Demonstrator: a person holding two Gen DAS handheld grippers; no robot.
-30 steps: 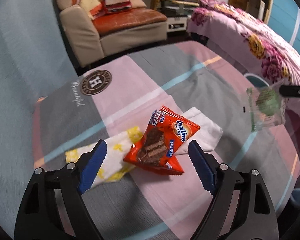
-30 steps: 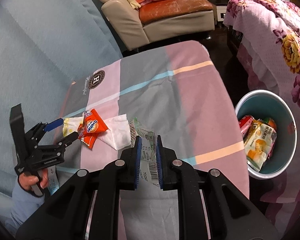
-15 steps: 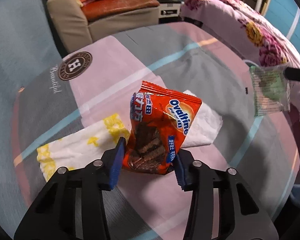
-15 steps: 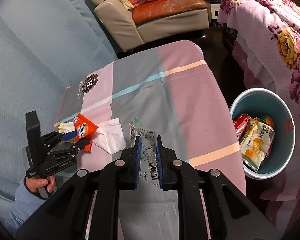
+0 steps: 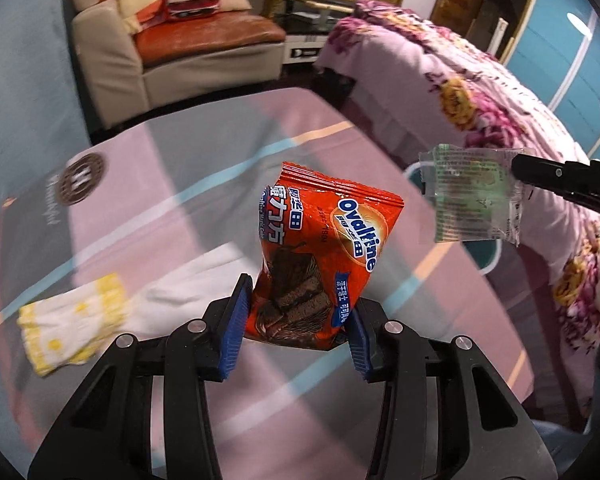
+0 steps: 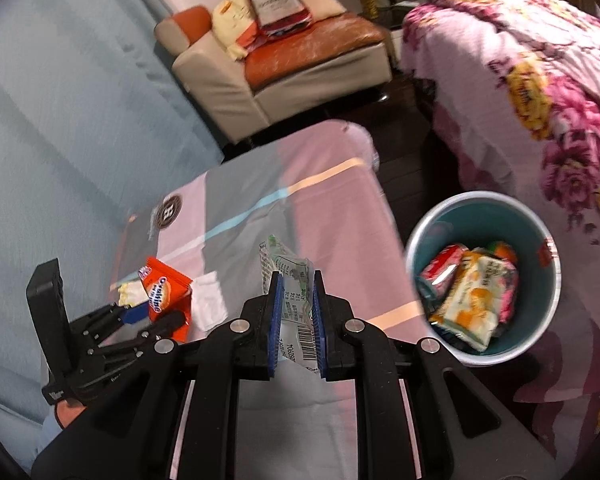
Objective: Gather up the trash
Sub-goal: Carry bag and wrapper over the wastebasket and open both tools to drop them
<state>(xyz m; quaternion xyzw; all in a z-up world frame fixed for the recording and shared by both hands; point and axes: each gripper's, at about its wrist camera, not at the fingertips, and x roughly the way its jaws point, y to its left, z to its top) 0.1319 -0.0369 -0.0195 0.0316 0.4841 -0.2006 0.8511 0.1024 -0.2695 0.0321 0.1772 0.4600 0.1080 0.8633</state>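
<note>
The orange snack packet [image 5: 320, 256] is clamped by its lower end in the left gripper [image 5: 296, 330] and the clear wrapper [image 6: 294, 300] is pinched in the narrow right gripper [image 6: 296, 320], both lifted off the table [image 6: 340, 208], presumably so they can be carried to the bin [image 6: 540, 312]. A white tissue [image 5: 188, 288] and a yellow-spotted napkin [image 5: 68, 320] are left lying on the table, and nothing is seen to block the way to the bin beside it.

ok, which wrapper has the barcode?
The clear wrapper in the right hand-held gripper; the orange Ovaltine packet, held in the left one, shows none.
</note>
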